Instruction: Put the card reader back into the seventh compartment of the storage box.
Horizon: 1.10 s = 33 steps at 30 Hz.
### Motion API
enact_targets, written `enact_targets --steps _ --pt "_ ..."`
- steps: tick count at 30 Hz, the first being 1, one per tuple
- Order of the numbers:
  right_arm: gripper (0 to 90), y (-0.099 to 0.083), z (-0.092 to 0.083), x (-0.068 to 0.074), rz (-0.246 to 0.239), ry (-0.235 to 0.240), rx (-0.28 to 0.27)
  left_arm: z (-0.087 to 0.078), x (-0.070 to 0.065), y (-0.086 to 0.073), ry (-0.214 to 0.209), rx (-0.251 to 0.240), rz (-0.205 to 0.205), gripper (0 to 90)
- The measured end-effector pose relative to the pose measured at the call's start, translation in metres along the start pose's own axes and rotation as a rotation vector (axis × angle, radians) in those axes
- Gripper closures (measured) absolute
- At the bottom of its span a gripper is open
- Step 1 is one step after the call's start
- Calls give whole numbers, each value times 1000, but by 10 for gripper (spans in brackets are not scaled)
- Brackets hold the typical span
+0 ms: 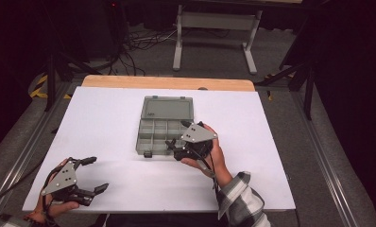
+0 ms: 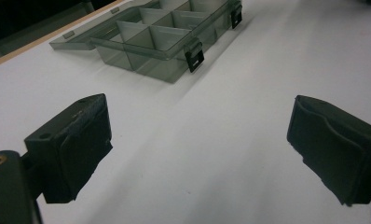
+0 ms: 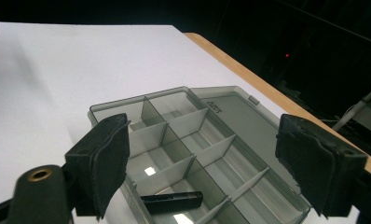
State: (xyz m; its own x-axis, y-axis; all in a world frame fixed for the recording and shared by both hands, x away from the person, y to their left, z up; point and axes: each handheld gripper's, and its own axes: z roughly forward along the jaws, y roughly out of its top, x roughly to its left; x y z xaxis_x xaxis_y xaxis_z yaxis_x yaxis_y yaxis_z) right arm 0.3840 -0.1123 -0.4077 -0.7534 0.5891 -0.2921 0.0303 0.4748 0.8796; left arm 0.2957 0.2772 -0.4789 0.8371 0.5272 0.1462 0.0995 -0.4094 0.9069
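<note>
Compartment box (image 3: 193, 154) lid open, black piece (image 3: 172, 202) inside, right gripper (image 3: 202, 163) open above, left gripper (image 2: 197, 154) open.

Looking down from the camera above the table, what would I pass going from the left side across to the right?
Left gripper, jaws open, at the near left → the open grey compartment box in the middle of the white table → right gripper, jaws apart at the box's near right corner → the person's plaid sleeve.

Lab or test room: dark walls, cables (image 1: 143, 40) on grey floor at 12 o'clock, metal stand (image 1: 217, 33), white-covered table (image 1: 106, 123).
</note>
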Motion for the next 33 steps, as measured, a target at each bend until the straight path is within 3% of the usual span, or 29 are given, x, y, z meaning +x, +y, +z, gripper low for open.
enact_targets --steps 7,18,24,33 --pt "124 0 -2 0 10 -42 -7 0 0 0 -3 0 -1 69" --pt "96 0 -8 -1 32 -50 -11 0 1 0 -3 -2 -5 68" --pt "101 2 -20 2 9 -65 -33 -1 0 0 2 -8 -3 68" --pt "101 -1 -36 0 20 -78 -43 -2 0 1 10 -16 -2 66"
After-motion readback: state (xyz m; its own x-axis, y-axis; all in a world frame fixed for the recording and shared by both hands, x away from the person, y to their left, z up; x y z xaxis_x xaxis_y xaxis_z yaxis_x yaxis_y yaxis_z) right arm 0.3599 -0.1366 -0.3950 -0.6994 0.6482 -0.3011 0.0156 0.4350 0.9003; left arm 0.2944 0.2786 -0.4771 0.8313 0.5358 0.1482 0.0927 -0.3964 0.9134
